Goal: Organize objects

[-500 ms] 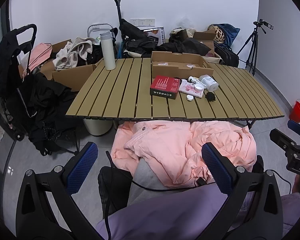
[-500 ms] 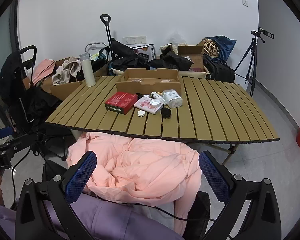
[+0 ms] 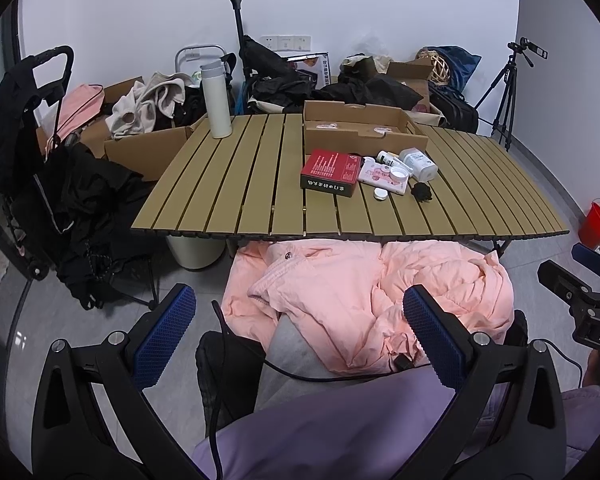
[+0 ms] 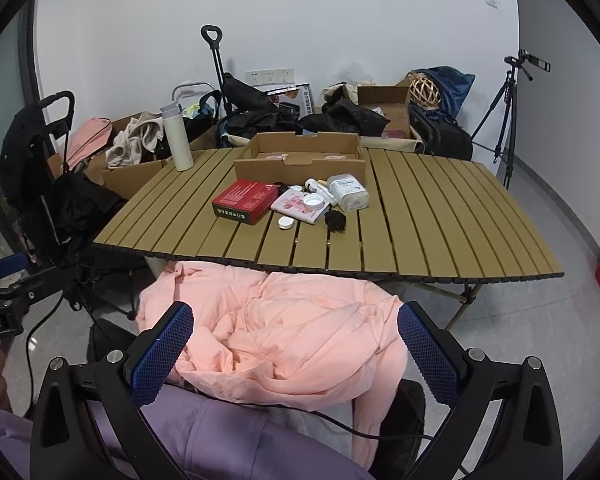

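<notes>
Two grippers, the left gripper (image 3: 298,340) and right gripper (image 4: 294,360), are being held wide open and empty over a pink jacket (image 4: 284,328). Beyond, on the table (image 4: 440,216), a red box (image 4: 244,200), small bottles (image 4: 348,192) and a cardboard box (image 4: 300,156) are lying close together.

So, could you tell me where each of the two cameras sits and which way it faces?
Left wrist: on the left gripper, angled down toward the slatted table; open blue pads, a lilac sleeve and the right gripper's tip at the right edge show.
Right wrist: on the right gripper, facing the same table from further right; open pads, lilac sleeve.
Shared: red box, cardboard tray, white flask, pink jacket.
</notes>
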Tool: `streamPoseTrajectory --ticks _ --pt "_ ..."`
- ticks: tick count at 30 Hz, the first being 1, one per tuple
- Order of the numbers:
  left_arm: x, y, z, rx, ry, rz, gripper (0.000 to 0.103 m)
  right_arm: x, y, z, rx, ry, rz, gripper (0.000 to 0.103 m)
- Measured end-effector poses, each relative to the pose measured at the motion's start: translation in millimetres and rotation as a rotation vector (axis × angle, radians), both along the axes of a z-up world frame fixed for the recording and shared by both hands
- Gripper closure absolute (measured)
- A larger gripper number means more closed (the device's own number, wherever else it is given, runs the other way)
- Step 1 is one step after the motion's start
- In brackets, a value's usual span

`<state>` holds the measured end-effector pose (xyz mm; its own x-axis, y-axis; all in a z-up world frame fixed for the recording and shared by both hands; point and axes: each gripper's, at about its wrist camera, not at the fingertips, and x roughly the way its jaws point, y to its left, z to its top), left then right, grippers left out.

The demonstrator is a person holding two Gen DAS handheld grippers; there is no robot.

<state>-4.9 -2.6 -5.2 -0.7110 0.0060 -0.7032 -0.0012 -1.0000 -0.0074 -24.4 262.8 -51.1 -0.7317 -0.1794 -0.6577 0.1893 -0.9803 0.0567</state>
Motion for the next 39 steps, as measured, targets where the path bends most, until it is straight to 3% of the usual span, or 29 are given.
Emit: streamPoseTrajectory --ticks 39 --pt "-4.3 -3.0 -6.6 -0.012 -0.024 0.012 0.000 -1.8 -4.9 -9.1 0.000 -0.039 0.033 0.000"
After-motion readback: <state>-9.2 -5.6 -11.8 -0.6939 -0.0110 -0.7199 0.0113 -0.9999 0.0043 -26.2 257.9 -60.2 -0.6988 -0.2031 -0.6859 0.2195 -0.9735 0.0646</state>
